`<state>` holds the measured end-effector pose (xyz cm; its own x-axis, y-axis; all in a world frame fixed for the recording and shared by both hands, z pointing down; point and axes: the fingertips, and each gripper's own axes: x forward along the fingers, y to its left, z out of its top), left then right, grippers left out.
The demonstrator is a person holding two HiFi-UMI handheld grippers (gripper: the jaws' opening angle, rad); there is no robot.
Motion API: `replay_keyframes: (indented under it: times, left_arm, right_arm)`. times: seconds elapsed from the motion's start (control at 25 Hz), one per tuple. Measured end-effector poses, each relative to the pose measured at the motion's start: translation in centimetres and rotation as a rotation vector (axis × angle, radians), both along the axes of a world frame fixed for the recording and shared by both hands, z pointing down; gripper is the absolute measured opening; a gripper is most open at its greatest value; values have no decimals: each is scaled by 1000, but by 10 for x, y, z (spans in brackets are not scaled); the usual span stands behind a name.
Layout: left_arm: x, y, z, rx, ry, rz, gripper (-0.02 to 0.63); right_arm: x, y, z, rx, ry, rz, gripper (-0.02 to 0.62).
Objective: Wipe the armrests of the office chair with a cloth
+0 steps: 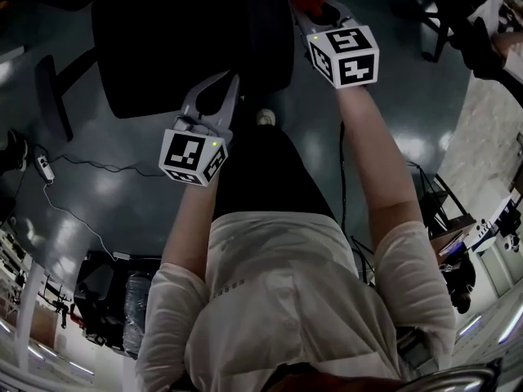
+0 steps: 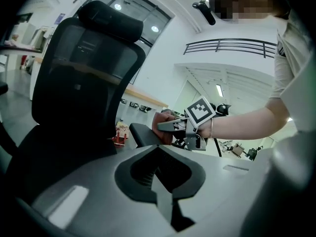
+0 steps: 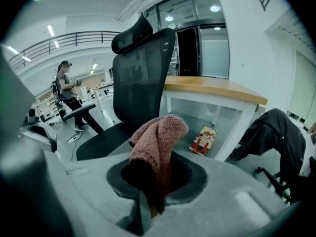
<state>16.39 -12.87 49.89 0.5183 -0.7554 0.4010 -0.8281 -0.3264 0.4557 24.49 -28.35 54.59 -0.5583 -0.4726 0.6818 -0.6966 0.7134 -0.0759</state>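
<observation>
Right gripper [image 1: 317,8] is clamping the reddish cloth [image 3: 157,141], which is bunching up between its 2 jaws and poking out past the tips. In the left gripper view that cloth is sitting right against the end of 1 armrest [image 2: 142,134]. It looks like it's touching, but I can't say for sure. Left gripper [image 1: 222,92] is carrying nothing, jaws pressed together, hovering near the seat of the black office chair [image 1: 180,39]. The chair's other armrest [image 1: 51,96] is sticking out on the opposite side. A snack packet [image 3: 202,140] is lying on the floor by a desk [image 3: 217,90].
</observation>
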Motion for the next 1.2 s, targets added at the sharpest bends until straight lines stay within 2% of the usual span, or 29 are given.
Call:
replay_keyframes:
  times: [0.2, 0.44, 0.88, 1.2]
  left_arm:
    - [-7, -14, 5, -11, 10, 25, 17]
    - [-5, -19, 9, -16, 17, 50, 17]
    - [27, 9, 8, -1, -8, 103, 17]
    - [39, 44, 5, 3, -8, 72, 17]
  right_arm:
    - [-22, -28, 9, 38, 0, -23, 52]
    - [-25, -22, 9, -24, -84, -5, 52]
    - [4, 43, 13, -87, -97, -1, 52]
    - [17, 96, 10, -100, -106, -10, 52]
